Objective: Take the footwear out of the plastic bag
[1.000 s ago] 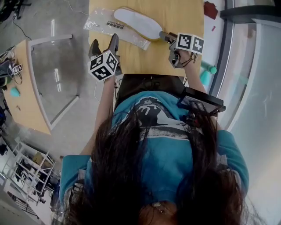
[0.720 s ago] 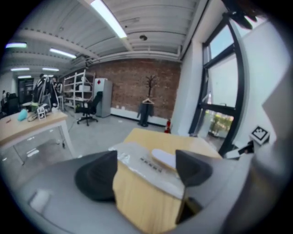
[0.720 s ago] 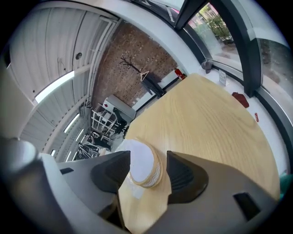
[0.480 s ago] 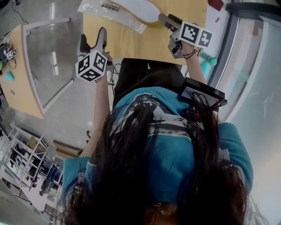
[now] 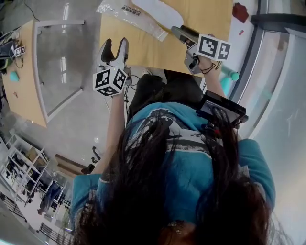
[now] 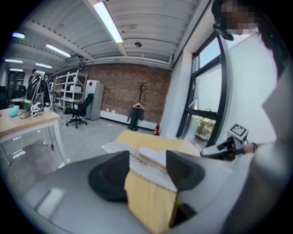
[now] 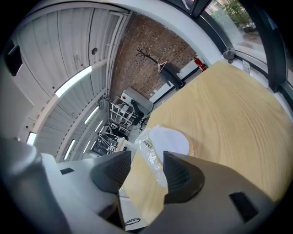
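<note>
The footwear point(image 5: 158, 12) is a flat white-soled shoe that lies half in a clear plastic bag point(image 5: 129, 15) on the wooden table point(image 5: 196, 19). My left gripper point(image 5: 114, 45) hovers at the table's near left corner, short of the bag. Its jaws are closing and nothing is between them. In the left gripper view the bag point(image 6: 116, 147) and the shoe point(image 6: 153, 155) lie ahead of the left gripper point(image 6: 147, 157). My right gripper point(image 5: 178, 31) is open and empty, just right of the shoe. In the right gripper view the shoe point(image 7: 169, 141) lies beyond the right gripper point(image 7: 147, 157).
A second desk point(image 5: 26, 91) with a glass panel stands to the left, with a teal object point(image 5: 17, 75) on it. A dark red item point(image 5: 240, 12) lies at the table's far right. A glass wall runs along the right side. Open floor separates the two desks.
The head view has swayed. My left gripper swung out over the floor and came back to the table's corner. The right gripper has stayed beside the shoe.
</note>
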The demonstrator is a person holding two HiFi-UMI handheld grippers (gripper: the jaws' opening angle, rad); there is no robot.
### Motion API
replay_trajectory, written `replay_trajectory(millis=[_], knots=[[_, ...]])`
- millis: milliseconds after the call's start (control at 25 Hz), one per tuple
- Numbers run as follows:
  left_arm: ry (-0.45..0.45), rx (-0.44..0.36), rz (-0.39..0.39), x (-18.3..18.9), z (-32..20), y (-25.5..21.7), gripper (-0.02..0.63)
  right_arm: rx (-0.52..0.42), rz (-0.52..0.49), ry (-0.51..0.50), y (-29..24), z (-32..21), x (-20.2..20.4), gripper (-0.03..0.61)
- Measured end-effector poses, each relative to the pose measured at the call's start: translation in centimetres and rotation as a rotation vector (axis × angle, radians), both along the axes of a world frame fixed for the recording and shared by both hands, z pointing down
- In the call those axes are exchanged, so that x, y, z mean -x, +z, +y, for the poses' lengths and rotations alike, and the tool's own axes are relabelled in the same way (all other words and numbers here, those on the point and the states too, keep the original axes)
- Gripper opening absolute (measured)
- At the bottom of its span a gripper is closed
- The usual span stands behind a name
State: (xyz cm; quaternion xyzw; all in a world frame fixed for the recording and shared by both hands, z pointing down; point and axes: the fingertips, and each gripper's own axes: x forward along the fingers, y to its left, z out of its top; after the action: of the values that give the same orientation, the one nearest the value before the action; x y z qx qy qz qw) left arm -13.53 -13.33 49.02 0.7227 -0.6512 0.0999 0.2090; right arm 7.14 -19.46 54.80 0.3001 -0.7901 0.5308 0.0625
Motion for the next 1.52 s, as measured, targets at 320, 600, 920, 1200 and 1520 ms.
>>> replay_trajectory(millis=[320,600,920,1200,1520], knots=[[0.106,-0.044,-0.059,0.7,4.0,-1.1,0.102,-0.038,0.003,-0.019,-1.8,4.9,3.6,0.197],[0.167,-0.055,0.060,5.3,13.0,-1.0,0.002,-0.057,0.055,-0.034,-2.5,15.2,9.1,0.132],[0.261,-0.095,0.192,7.6,23.1,-0.3,0.002,-0.043,0.092,-0.003,-2.0,28.8,12.8,0.048],[0.378,-0.126,0.225,5.3,27.5,-1.5,0.002,-0.054,0.111,0.064,-3.8,35.6,11.2,0.040],[0.426,-0.107,0.224,2.2,32.7,-1.8,0.000,-0.044,0.063,0.086,-4.7,40.9,9.6,0.040]])
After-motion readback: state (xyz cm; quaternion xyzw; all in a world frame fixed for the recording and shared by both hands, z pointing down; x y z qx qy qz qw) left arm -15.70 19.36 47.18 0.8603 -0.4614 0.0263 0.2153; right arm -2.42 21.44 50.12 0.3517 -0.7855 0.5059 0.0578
